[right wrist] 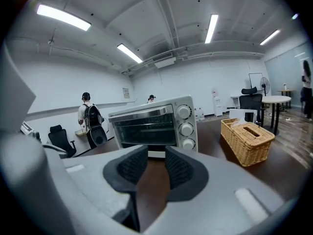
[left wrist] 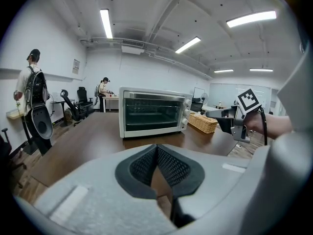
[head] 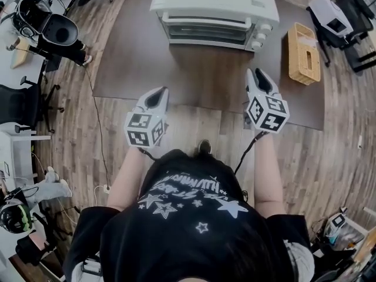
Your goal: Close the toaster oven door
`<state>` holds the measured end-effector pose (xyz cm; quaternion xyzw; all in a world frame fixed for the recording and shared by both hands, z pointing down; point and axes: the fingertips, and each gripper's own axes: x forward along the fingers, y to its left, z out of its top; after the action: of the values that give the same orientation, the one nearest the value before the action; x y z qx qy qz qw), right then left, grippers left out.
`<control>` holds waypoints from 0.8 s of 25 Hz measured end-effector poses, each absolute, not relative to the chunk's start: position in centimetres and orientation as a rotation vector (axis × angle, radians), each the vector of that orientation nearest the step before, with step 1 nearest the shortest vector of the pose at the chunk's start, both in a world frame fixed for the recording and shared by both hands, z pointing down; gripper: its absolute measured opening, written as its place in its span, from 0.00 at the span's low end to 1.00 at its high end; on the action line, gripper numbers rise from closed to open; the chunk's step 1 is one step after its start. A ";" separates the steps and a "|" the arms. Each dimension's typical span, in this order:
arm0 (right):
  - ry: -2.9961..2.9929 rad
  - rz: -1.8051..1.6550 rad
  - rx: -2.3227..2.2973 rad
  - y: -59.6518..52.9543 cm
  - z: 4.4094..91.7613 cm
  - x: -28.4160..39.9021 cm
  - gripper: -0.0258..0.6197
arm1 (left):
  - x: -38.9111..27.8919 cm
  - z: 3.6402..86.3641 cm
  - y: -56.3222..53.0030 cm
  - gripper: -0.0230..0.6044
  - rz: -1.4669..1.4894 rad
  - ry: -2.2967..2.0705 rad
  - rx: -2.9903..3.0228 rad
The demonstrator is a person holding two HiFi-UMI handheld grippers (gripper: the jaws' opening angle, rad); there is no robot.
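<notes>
On the far side of the dark brown table (head: pixel 200 78): white toaster oven (head: pixel 214 13), door up and flush with its front, glass and handle bar facing the person. Both gripper views show the same closed door face-on.

Right gripper (head: pixel 258 78): held above the table's near right part, pointing at the oven's knob side. Jaws stand apart with a clear gap; only bare tabletop shows between the pads. Holds nothing, touches nothing, well apart from the oven.

Left gripper (head: pixel 157 94): held near the table's front edge, left of centre, aimed at the oven. Pad tips meet in a narrow V, nothing between them. No contact with table or oven.

Wicker tissue box (head: pixel 304 53): on the table to the right of the oven, apart from it.

Background, left gripper view: a person with a backpack (left wrist: pixel 32 89) standing at the left wall.
</notes>
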<state>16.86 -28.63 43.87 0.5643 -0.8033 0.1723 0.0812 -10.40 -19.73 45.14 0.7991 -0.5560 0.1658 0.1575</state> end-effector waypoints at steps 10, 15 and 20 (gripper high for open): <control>-2.364 0.491 1.704 -20.9 44.0 14.6 0.07 | -11.2 44.8 -12.9 0.05 0.439 -1.541 2.323; -2.332 0.487 1.695 -16.7 44.1 13.1 0.04 | -12.5 44.5 -9.3 0.05 0.418 -1.531 2.335; -2.318 0.489 1.687 -12.9 44.1 12.1 0.04 | -13.3 44.5 -5.3 0.05 0.413 -1.523 2.343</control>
<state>12.13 -12.91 44.13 0.5762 -0.7916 0.1669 0.1162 -13.30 -5.28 44.49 0.8190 -0.5325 0.1443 0.1579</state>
